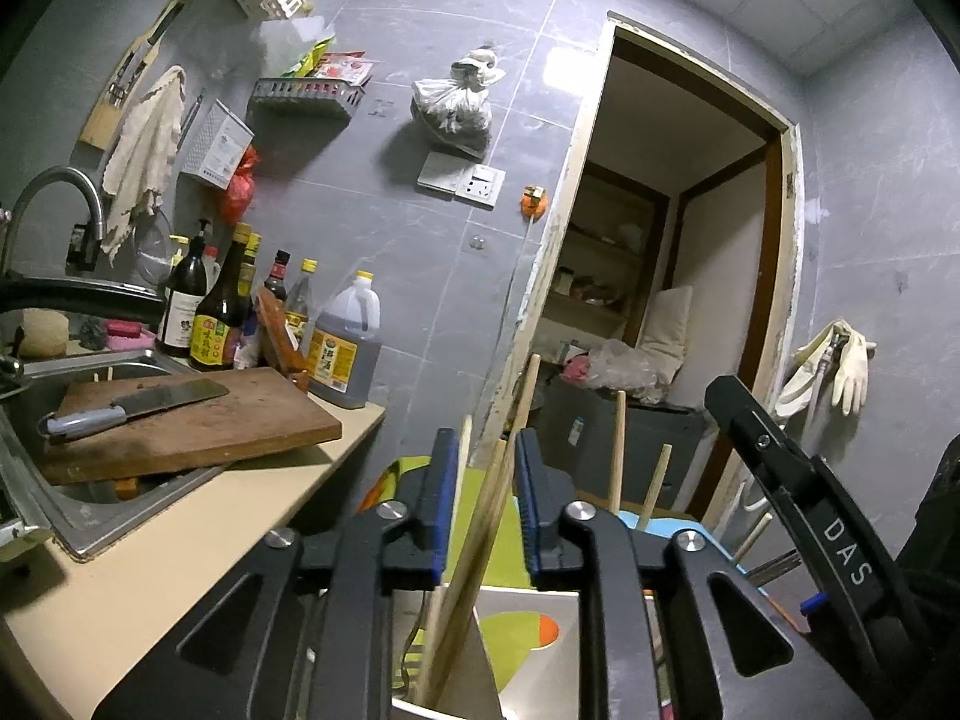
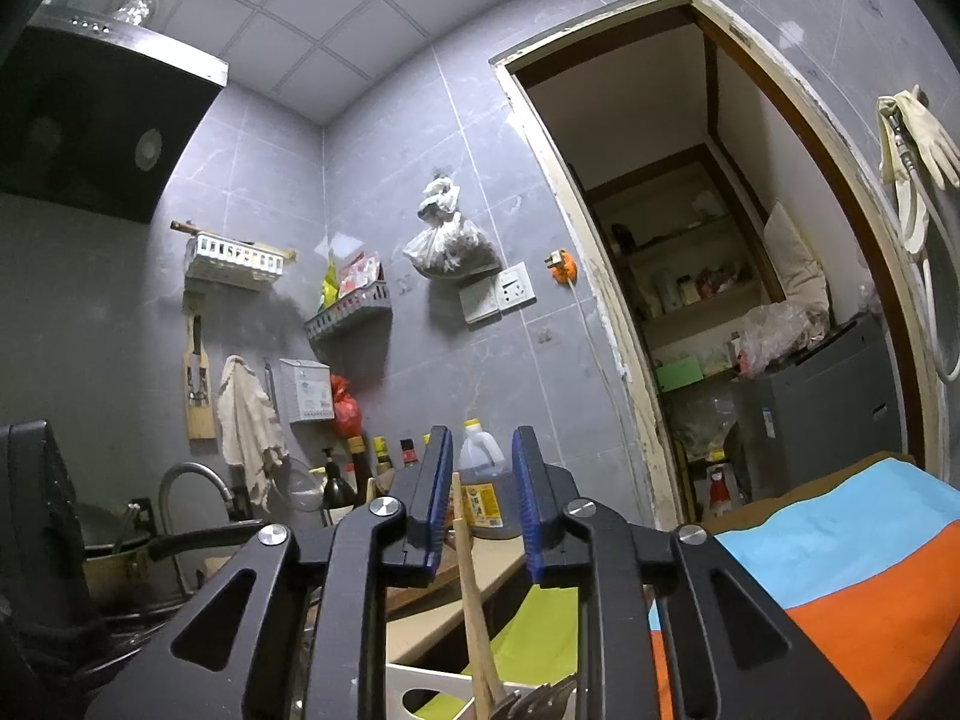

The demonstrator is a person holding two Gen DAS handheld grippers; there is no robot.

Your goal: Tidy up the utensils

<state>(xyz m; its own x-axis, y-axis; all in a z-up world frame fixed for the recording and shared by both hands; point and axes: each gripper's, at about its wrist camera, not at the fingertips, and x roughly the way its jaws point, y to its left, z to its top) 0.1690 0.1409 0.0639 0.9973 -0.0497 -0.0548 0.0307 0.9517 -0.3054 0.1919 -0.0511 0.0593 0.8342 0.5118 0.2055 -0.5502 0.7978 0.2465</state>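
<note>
Blue-padded fingers fill the bottom of both views. Your left gripper (image 1: 480, 504) is spread, with two wooden chopsticks (image 1: 480, 516) leaning through the gap; neither pad looks to be pressing them, so you are not pinching anything yet. They stand in a white holder (image 1: 444, 711) at 6 o'clock, over a multicolored cloth (image 1: 516, 630).

Your right gripper (image 2: 480, 498) is also spread. One wooden handle (image 2: 471, 588) rises between its fingers, nearer the left pad, out of the holder (image 2: 432, 681), where metal utensil heads (image 2: 534, 702) cluster at 6 o'clock. More sticks (image 1: 618, 450) stand at 3 o'clock of the left tool, close to the other gripper's black arm (image 1: 798, 492).

Risks, as I judge them:
- Close the left fingers now and you may catch only one chopstick, leaving the other to tip out.
- Both tools work the same holder, so they could knock each other or drag it across the cloth.
- Lift the handle at a slant and it could lever the neighbouring metal pieces out.
- Beyond, at 9 o'clock, a cleaver (image 1: 132, 408) lies on a board (image 1: 198, 426) overhanging the sink (image 1: 120, 525); keep your left elbow clear.
</note>
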